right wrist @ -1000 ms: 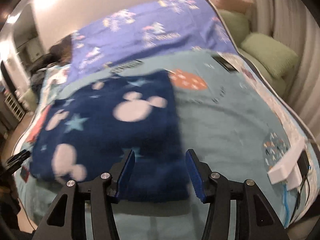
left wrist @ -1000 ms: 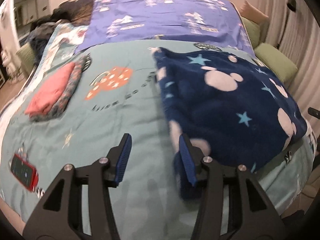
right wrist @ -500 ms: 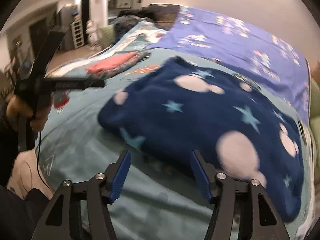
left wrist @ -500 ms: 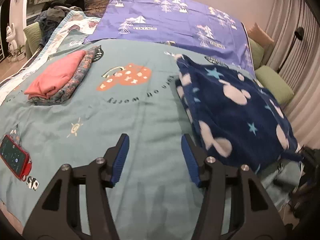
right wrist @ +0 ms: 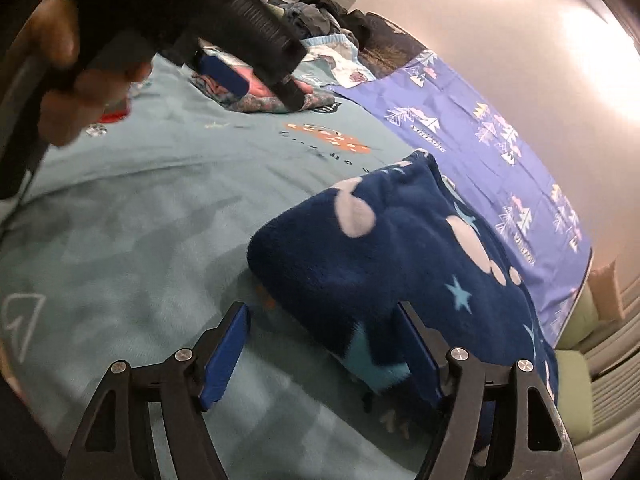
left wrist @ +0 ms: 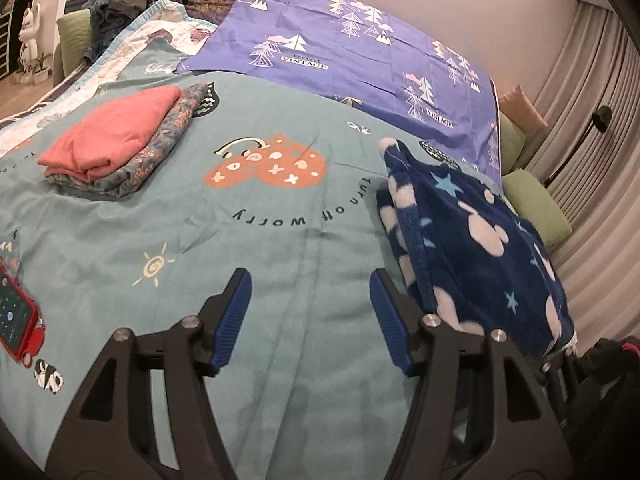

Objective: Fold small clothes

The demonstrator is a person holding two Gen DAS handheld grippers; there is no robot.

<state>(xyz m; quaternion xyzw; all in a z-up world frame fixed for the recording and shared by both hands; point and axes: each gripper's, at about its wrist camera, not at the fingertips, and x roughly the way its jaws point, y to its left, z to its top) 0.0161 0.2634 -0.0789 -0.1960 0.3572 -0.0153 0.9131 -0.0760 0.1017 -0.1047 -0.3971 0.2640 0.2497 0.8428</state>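
A folded navy fleece garment [left wrist: 476, 240] with pale mouse heads and stars lies on the teal bedspread [left wrist: 248, 248], at the right in the left wrist view. My left gripper [left wrist: 310, 320] is open and empty over bare bedspread, just left of the garment. In the right wrist view the garment [right wrist: 400, 264] fills the centre right. My right gripper [right wrist: 324, 356] is open, low at the garment's near corner, with that corner lying between the jaws. The left gripper and the hand on it show at the top left of the right wrist view [right wrist: 224, 68].
A folded pink garment [left wrist: 116, 132] lies on a folded floral one [left wrist: 160, 148] at the far left. A red phone [left wrist: 16, 320] lies at the left edge. A purple sheet [left wrist: 360, 52] covers the far end. Green cushions [left wrist: 536, 208] sit beyond the right edge.
Both grippers have drawn back from the navy garment, staying open. The right gripper has swung round to the garment's near corner and dropped low. The garment lies still.
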